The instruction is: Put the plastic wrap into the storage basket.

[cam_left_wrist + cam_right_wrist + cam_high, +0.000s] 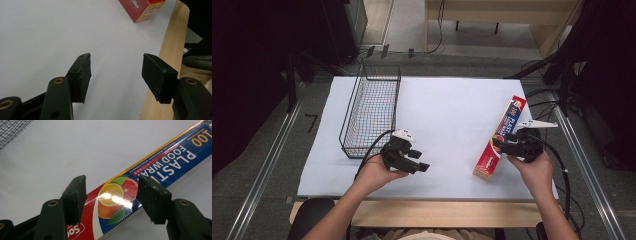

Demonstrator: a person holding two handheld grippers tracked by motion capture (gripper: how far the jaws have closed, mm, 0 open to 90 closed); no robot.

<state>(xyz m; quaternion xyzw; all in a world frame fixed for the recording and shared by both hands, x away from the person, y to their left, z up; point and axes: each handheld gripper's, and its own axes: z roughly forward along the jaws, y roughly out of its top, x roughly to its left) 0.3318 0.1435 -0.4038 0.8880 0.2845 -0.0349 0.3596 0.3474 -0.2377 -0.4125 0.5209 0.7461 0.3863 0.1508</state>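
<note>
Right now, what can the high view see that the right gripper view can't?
High view alone: the whole wire basket, both of the person's hands, the left tool open over the white sheet, and the floor around the table. Right gripper view alone: the fruit picture and the "PLASTIC FOOD WRAP" lettering on the food wrap box, with the right tool open above it. Both: the box, the white sheet, the right tool and some basket mesh.

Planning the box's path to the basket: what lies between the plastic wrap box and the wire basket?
Nothing: in the high view the white table top is bare between the plastic wrap box and the wire basket.
</note>
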